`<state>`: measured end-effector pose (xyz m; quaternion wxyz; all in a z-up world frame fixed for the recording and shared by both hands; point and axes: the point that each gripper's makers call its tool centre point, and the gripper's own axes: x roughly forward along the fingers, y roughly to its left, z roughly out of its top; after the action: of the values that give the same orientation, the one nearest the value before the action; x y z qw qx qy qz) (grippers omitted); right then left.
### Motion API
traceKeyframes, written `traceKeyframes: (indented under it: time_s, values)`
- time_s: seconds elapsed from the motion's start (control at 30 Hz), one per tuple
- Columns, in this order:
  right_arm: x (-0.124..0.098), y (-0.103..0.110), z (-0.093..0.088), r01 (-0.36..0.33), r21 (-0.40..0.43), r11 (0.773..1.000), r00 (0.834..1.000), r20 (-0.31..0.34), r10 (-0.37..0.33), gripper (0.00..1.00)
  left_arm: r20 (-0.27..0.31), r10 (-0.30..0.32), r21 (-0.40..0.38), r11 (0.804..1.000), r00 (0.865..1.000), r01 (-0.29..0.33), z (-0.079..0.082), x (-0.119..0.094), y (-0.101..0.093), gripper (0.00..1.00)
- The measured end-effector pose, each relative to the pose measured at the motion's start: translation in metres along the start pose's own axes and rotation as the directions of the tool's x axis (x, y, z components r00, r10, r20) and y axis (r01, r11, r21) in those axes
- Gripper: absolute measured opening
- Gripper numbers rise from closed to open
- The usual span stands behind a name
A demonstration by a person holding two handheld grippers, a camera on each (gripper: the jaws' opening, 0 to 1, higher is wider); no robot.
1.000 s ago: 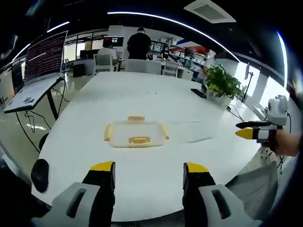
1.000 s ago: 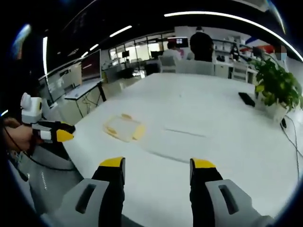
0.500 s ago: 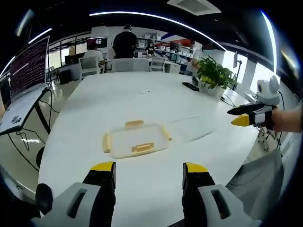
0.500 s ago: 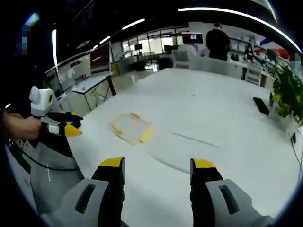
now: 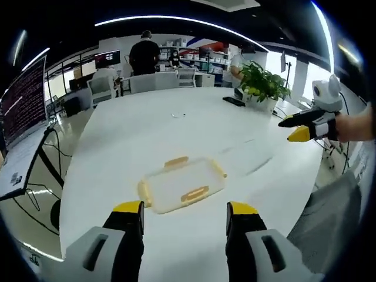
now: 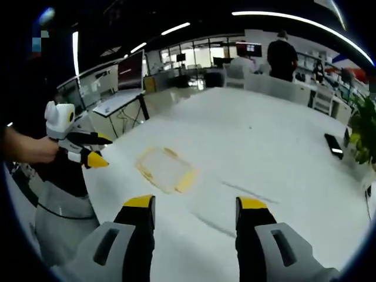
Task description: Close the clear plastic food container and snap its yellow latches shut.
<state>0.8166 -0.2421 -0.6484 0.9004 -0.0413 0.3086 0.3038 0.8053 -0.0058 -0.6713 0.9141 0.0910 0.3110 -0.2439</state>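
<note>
Container lies untouched on the surface; both grippers, left and right, hover near it, fingers spread, latches apparently unsnapped.

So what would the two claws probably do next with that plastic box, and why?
Probably bring both grippers closer to the clear container. It lies flat on the white table with its yellow latches showing, and nothing touches it. The left gripper hangs open just short of it; the right gripper is open too and farther off, so neither can press a latch yet.
</note>
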Motion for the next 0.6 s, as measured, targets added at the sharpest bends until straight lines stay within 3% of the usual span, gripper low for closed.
traceKeyframes:
  time_s: [0.47,0.6]
  values:
    - [0.033,0.009,0.017,-0.097,-0.079,0.992,0.995,-0.044,0.094,0.52,-0.038,-0.09,0.12,0.988,0.995,0.094,0.016,0.021,0.011,0.51]
    - [0.046,0.012,0.019,-0.134,-0.108,0.985,0.99,-0.065,0.128,0.52,-0.084,-0.096,0.202,0.973,0.992,0.111,0.01,0.03,0.018,0.51]
